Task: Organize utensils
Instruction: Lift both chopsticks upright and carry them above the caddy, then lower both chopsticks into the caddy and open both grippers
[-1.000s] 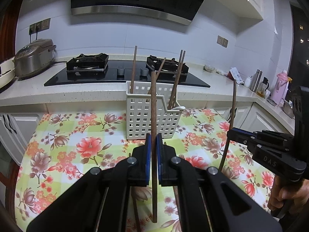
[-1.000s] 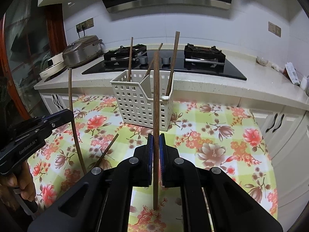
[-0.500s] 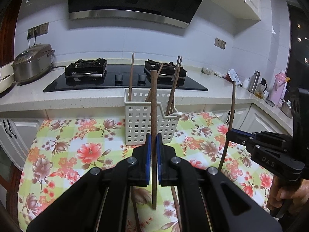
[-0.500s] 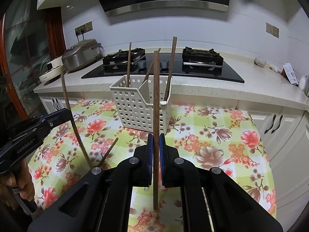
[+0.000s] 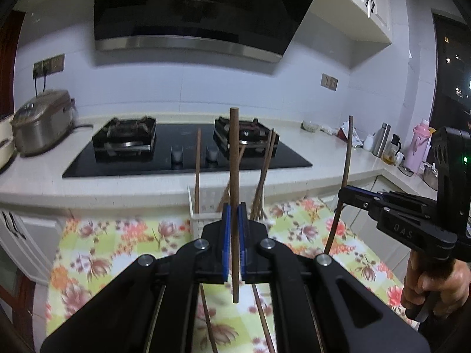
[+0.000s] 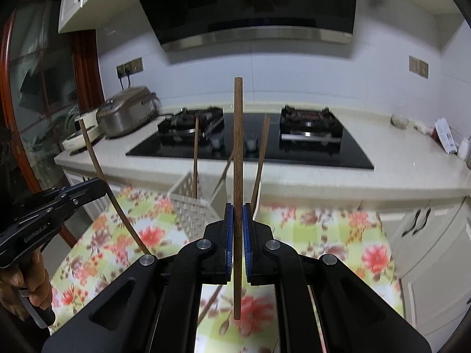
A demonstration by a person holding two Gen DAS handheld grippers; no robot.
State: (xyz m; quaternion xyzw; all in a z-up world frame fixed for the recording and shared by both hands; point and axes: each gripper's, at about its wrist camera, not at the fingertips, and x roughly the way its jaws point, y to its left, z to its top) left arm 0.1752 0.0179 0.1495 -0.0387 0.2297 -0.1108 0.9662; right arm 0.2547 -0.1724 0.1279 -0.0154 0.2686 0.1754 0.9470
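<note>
Between the left gripper pads, brown chopstick stands upright

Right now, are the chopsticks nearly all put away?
Partly. Several chopsticks already stand in the white basket. Each gripper holds one more upright: the left gripper clamps a chopstick, the right gripper another. At least two loose sticks lie on the flowered cloth, waiting their turn.
</note>
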